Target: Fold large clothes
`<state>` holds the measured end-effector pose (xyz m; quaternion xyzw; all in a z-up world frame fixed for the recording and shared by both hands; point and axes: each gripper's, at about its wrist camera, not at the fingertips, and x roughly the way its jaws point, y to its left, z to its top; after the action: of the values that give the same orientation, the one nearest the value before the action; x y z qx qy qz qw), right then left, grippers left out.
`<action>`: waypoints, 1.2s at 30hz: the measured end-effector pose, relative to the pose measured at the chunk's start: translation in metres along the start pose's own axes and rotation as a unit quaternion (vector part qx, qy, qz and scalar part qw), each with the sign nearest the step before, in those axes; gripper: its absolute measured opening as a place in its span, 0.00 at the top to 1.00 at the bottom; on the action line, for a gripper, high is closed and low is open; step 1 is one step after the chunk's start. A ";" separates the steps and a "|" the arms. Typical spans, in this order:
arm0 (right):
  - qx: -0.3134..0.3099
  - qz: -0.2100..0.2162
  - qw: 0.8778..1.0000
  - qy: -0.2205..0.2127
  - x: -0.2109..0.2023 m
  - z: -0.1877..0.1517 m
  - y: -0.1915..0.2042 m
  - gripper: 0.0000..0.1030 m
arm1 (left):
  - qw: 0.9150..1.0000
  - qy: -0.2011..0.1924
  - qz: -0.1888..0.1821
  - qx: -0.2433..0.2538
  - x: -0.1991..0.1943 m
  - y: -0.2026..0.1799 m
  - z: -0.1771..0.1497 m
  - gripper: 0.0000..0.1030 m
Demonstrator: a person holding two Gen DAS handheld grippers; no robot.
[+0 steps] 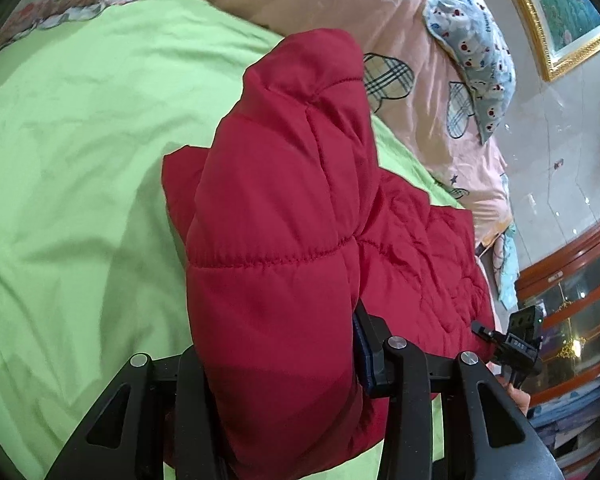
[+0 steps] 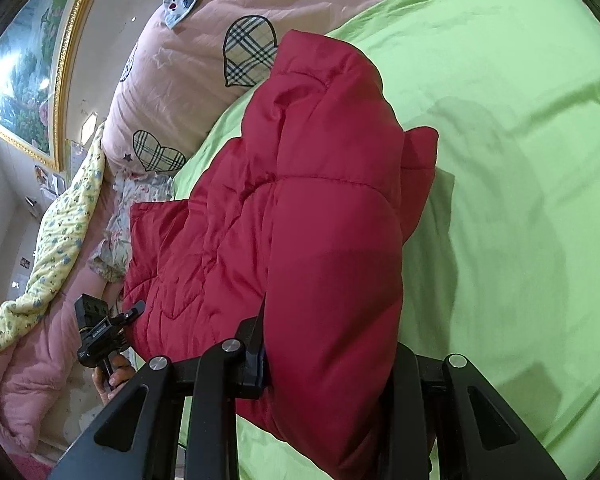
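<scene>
Presently catalogued:

Red padded jacket [image 1: 276, 208]: quilted, lying on the green bedsheet, one thick fold raised off the bed between the two tools; the rest spreads flat on the bed beside it.

Left hand-held gripper [image 1: 276, 364]: jaws pressed onto the near edge of the jacket's puffy fold; fabric fills the gap between them and bulges out above and below. In the right wrist view this tool [image 2: 134, 310] shows small at the jacket's far corner, held by a person's hand [image 2: 114, 378].

Right hand-held gripper [image 2: 328, 364]: likewise pinching a thick roll of the jacket [image 2: 320, 208], the padding wedged between both fingers. Seen small from the left wrist view [image 1: 484, 330] at the jacket's flat edge.

Green bedsheet [image 1: 80, 160]: smooth, lightly creased, under the jacket.

Pink quilt [image 1: 324, 0]: plaid heart patches, beyond the jacket.

Blue patterned pillow [image 1: 476, 52]: on the pink quilt.

Yellow floral cloth [image 2: 60, 232]: draped at the bed's edge.

Gold-framed picture [image 1: 556, 12]: on the wall.

Wooden glass cabinet [image 1: 576, 300]: beside the bed.
</scene>
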<state>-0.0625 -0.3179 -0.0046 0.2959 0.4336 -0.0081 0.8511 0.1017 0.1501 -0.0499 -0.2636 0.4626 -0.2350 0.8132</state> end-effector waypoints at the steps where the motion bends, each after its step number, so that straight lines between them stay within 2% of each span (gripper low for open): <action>1: 0.002 -0.003 1.000 -0.001 0.002 0.001 -0.001 0.71 | 1.000 -0.001 0.004 -0.003 0.001 0.002 -0.001 0.61; 6: 0.014 -0.015 1.000 -0.009 0.005 -0.003 -0.013 0.68 | 0.999 -0.015 0.040 0.011 0.002 0.003 -0.008 0.56; 8: 0.012 -0.024 1.000 -0.012 0.005 -0.005 -0.014 0.63 | 0.998 -0.020 0.060 0.018 0.001 0.001 -0.010 0.52; 9: 0.013 -0.028 0.999 -0.013 0.005 -0.005 -0.013 0.60 | 0.997 -0.021 0.069 0.022 -0.001 0.001 -0.012 0.48; 11: 0.018 -0.037 0.999 -0.015 0.005 -0.007 -0.011 0.49 | 0.995 -0.028 0.096 0.030 -0.002 -0.007 -0.018 0.40; 13: 0.015 -0.046 0.999 -0.020 0.002 -0.008 -0.009 0.44 | 0.990 -0.036 0.133 0.038 -0.008 -0.013 -0.022 0.22; 14: 0.013 -0.054 0.998 -0.023 -0.001 -0.009 -0.008 0.41 | 0.988 -0.039 0.148 0.038 -0.007 -0.019 -0.021 0.19; 17: 0.002 -0.078 0.996 -0.043 -0.013 -0.008 -0.002 0.24 | 0.984 -0.047 0.167 0.036 -0.015 -0.031 -0.025 0.16; 21: -0.027 -0.133 0.987 -0.085 -0.036 -0.002 0.007 0.14 | 0.977 -0.074 0.197 0.045 -0.030 -0.048 -0.032 0.12; 24: -0.048 -0.153 0.982 -0.099 -0.041 0.005 0.016 0.07 | 0.970 -0.088 0.221 0.060 -0.039 -0.065 -0.035 0.12; 26: -0.058 -0.149 0.982 -0.103 -0.039 0.009 0.022 0.06 | 0.966 -0.106 0.223 0.069 -0.047 -0.080 -0.038 0.12; 29: -0.073 -0.155 0.980 -0.100 -0.028 0.018 0.031 0.04 | 0.969 -0.112 0.207 0.077 -0.047 -0.096 -0.035 0.07; 33: -0.098 -0.165 0.977 -0.095 -0.005 0.032 0.045 0.03 | 0.972 -0.077 0.206 0.085 -0.022 -0.100 -0.029 0.06; 35: -0.108 -0.180 0.975 -0.076 0.010 0.037 0.048 0.02 | 0.976 -0.059 0.193 0.081 -0.010 -0.099 -0.027 0.07; 36: -0.111 -0.187 0.974 -0.068 0.018 0.039 0.048 0.02 | 0.976 -0.052 0.197 0.079 -0.003 -0.099 -0.027 0.11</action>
<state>-0.0098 -0.2941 0.0234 0.1120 0.4209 -0.1384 0.8895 0.0632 0.0721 0.0042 -0.1145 0.4424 -0.0918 0.8847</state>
